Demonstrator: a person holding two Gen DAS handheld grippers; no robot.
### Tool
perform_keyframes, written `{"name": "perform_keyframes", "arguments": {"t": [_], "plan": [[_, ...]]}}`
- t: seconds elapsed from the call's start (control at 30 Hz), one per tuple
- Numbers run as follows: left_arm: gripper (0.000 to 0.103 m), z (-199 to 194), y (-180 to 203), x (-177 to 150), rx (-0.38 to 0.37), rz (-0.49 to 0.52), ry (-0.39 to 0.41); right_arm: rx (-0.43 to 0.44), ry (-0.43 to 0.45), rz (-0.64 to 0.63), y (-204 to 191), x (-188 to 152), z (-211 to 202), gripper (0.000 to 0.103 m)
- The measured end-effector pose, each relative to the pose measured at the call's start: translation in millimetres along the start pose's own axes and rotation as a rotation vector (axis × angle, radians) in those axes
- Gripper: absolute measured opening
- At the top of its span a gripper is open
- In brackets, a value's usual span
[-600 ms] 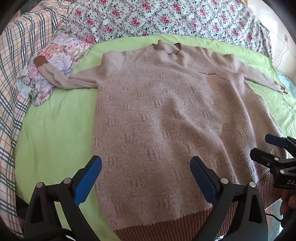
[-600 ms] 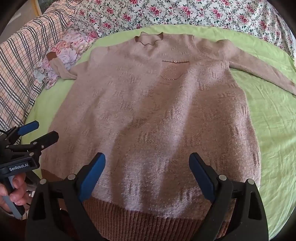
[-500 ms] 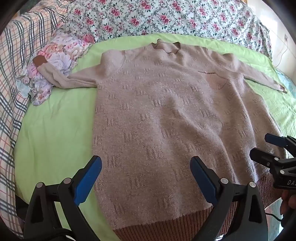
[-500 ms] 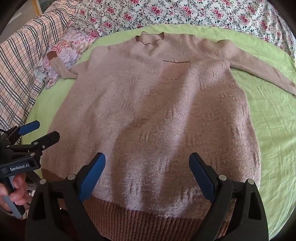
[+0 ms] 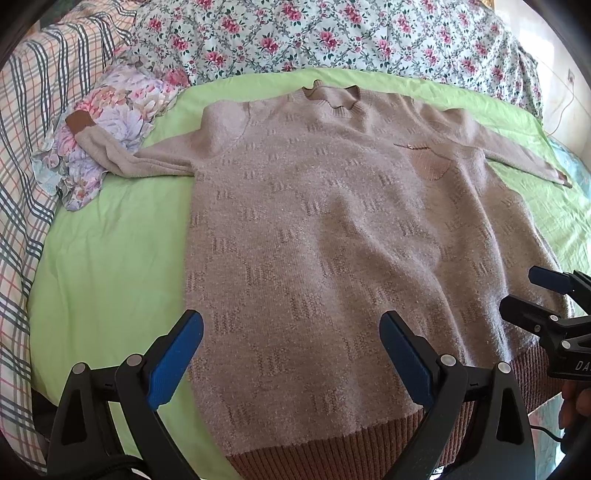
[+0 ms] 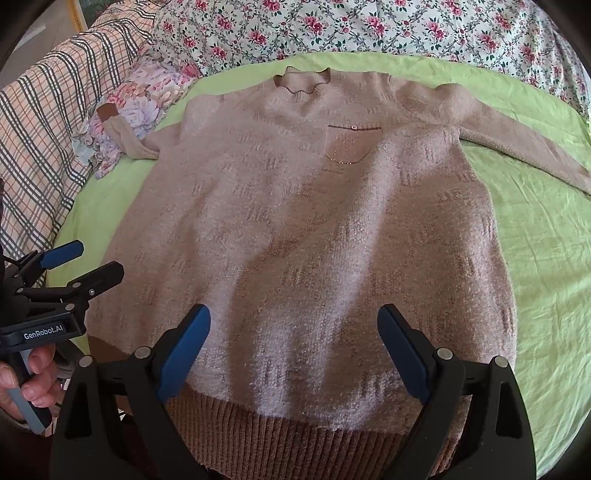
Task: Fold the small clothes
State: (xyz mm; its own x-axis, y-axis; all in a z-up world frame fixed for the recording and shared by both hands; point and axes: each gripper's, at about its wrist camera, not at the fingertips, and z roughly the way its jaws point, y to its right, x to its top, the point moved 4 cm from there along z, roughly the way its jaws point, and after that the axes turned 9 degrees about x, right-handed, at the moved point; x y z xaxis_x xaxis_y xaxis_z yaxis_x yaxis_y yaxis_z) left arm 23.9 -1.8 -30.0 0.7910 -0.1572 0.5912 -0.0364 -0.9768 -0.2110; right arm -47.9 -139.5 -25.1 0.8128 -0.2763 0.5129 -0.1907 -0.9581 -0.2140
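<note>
Task looks barely begun, judging by the layout: the sweater (image 5: 332, 240) lies flat, front up, fully spread on the green sheet (image 5: 110, 258) of the bed, no fold in it yet. Both sleeves are out to the sides; collar (image 6: 301, 83) at the far end, ribbed hem (image 6: 277, 432) nearest the tools. All folds left to do: sleeves in, sides in, then hem up toward collar, prob.

Left tool (image 5: 291, 356) is released, jaws wide apart, hovering over the hem end near the sweater's left edge, grasping nothing. Right tool (image 6: 293, 349) also released, jaws wide, over the hem's right half, empty.

Edges & room, all relative to the sweater:
- Left sleeve cuff (image 5: 79, 122) rests on a floral cloth bundle (image 5: 110, 122), so that sleeve isn't flat; may drag the bundle when pulled in.
- Plaid blanket (image 6: 48, 129) further left, floral quilt (image 6: 369, 29) beyond the collar.
- Right sleeve (image 6: 517, 147) runs out over open sheet; plenty of bare sheet right of the body.
- Left of the body also bare sheet, narrower.
- Hem sits close to the bed's near edge, little room there.
</note>
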Motion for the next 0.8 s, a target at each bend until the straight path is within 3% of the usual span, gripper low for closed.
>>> {"name": "perform_keyframes", "arguments": {"t": [0.8], "plan": [[0.097,-3.7,1.1,1.6,0.014,0.01,-0.012,0.015,0.008,0.001,-1.2,6.3,-7.0,0.092]]}}
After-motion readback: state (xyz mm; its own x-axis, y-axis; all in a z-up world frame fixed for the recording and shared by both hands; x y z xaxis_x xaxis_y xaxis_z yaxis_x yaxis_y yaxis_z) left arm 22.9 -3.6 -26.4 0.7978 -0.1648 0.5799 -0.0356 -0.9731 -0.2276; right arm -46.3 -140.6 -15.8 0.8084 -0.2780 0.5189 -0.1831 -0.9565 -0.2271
